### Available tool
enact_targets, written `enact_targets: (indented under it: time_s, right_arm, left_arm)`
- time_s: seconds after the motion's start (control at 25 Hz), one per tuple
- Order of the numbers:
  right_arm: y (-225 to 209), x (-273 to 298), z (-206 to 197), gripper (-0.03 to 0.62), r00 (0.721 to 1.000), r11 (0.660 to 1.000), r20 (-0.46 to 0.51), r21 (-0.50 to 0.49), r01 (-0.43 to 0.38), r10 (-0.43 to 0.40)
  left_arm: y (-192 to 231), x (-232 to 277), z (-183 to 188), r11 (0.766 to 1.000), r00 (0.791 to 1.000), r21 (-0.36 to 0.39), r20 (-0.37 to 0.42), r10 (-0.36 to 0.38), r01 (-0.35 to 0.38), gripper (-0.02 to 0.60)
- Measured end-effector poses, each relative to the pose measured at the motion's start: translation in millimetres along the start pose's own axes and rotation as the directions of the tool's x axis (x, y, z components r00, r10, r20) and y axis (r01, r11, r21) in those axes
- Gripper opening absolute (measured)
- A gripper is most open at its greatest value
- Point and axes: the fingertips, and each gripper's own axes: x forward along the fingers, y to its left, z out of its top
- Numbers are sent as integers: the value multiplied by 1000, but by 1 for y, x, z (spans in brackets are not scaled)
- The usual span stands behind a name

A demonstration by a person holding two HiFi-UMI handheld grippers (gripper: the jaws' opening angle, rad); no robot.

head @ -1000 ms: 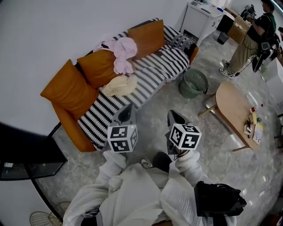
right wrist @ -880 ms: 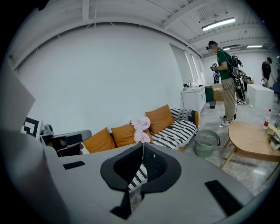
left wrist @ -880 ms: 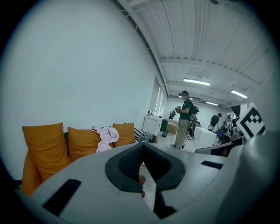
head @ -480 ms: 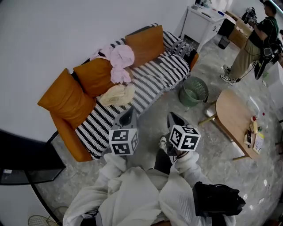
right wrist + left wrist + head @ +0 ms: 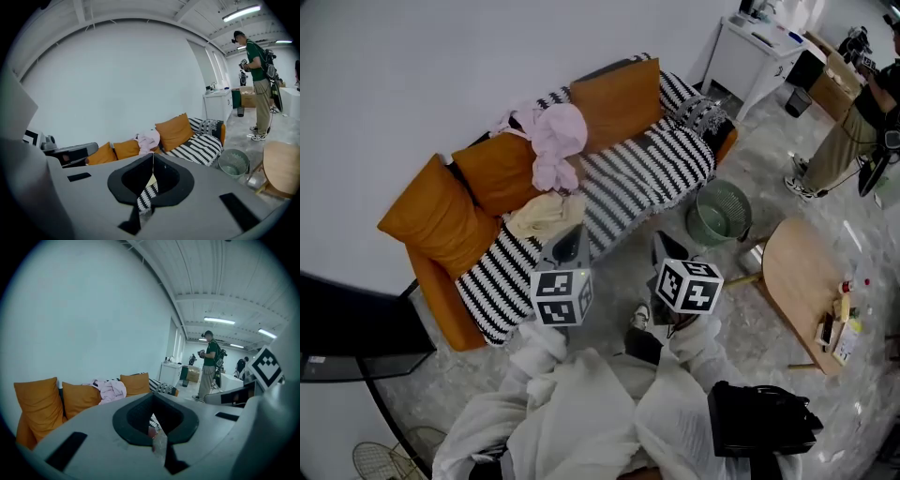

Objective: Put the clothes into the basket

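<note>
- Head view shows us the striped sofa (image 5: 647,173) as the largest thing. It stands against the white wall, with orange cushions (image 5: 502,169) along its back.
- Of the clothes, the pink garment (image 5: 555,141) hangs over the sofa's backrest between two cushions. The cream garment (image 5: 546,214) lies on the sofa's seat just below it.
- The green basket (image 5: 719,211) stands on the floor just off the sofa's front edge, towards its right end and apart from both garments.
- Our left gripper (image 5: 572,239) hovers in front of the sofa, near the cream garment. Its jaws are pressed together and hold nothing.
- Our right gripper (image 5: 660,242) hovers beside it, also in front of the sofa, and its jaws are likewise closed and empty.
</note>
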Motion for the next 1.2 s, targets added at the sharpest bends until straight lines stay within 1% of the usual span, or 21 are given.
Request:
enact_targets:
  time_s: [0.2, 0.48, 0.72, 0.84, 0.92, 1.04, 1.2]
  right_arm:
    - [-32, 28, 32, 25, 1000, 1000, -18, -18, -20, 20]
    - [-84, 63, 64, 23, 999, 999, -45, -25, -28, 27]
    - [-114, 88, 84, 23, 996, 998, -69, -29, -60, 58]
    - [-115, 107, 89, 23, 994, 997, -79, -13, -76, 74]
    - [-111, 120, 85, 23, 992, 996, -99, -5, -85, 84]
    - [-95, 141, 79, 23, 985, 994, -135, -1, -109, 107]
    - [-71, 170, 90, 23, 982, 991, -130, -16, -136, 133]
  left_arm:
    - [-8, 46, 15, 1000, 1000, -16, -8, 27, -27, 6]
    - [-26, 107, 32, 999, 999, -23, -7, 43, -43, 6]
    - [-34, 138, 39, 996, 996, -42, -27, 83, -84, 6]
    - [-24, 147, 38, 993, 993, -42, -47, 111, -113, 6]
    - [-13, 150, 33, 990, 990, -49, -64, 127, -130, 6]
    - [8, 154, 30, 986, 986, -67, -81, 148, -154, 6]
    - [36, 171, 34, 983, 984, -81, -84, 157, -164, 6]
